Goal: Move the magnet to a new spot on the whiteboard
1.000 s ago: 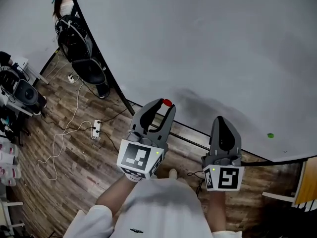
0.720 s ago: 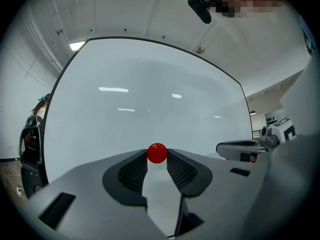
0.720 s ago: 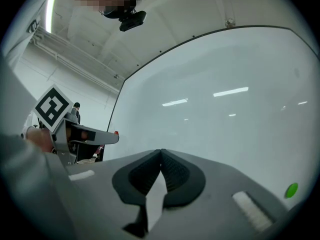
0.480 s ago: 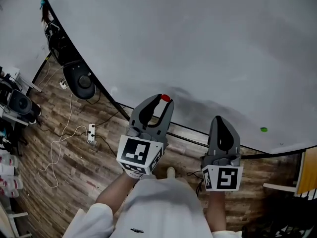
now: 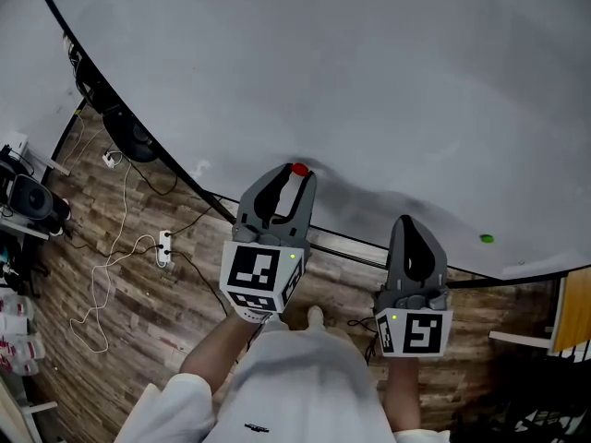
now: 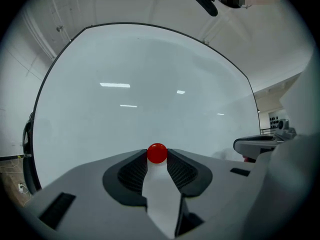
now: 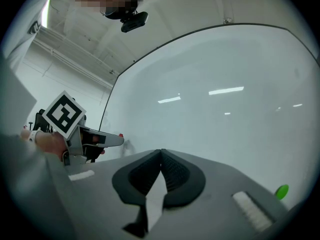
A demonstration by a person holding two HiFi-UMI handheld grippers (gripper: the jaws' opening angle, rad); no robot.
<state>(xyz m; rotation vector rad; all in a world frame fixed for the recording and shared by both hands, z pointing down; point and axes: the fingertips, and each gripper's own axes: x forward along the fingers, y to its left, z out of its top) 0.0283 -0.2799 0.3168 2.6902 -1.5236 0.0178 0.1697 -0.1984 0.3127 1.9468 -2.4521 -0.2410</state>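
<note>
Magnet [image 6: 157, 153], small and red, is clamped between the jaw tips of the left gripper [image 5: 296, 174], close against the whiteboard [image 5: 369, 81] near its lower edge. The right gripper [image 7: 161, 152] hangs alongside, jaws together, empty.

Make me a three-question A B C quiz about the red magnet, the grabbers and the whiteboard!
1. Where is the red magnet? A between the left gripper's jaw tips; B on the floor; C on a chair.
2. How many green magnets show on the whiteboard? A none; B one; C four.
3. The right gripper's jaws are: A wide apart; B together, empty; C holding a pen.
Answers: 1 A, the jaw tips pinch it. 2 B, one green dot shows. 3 B, its pads meet, nothing between.
</note>
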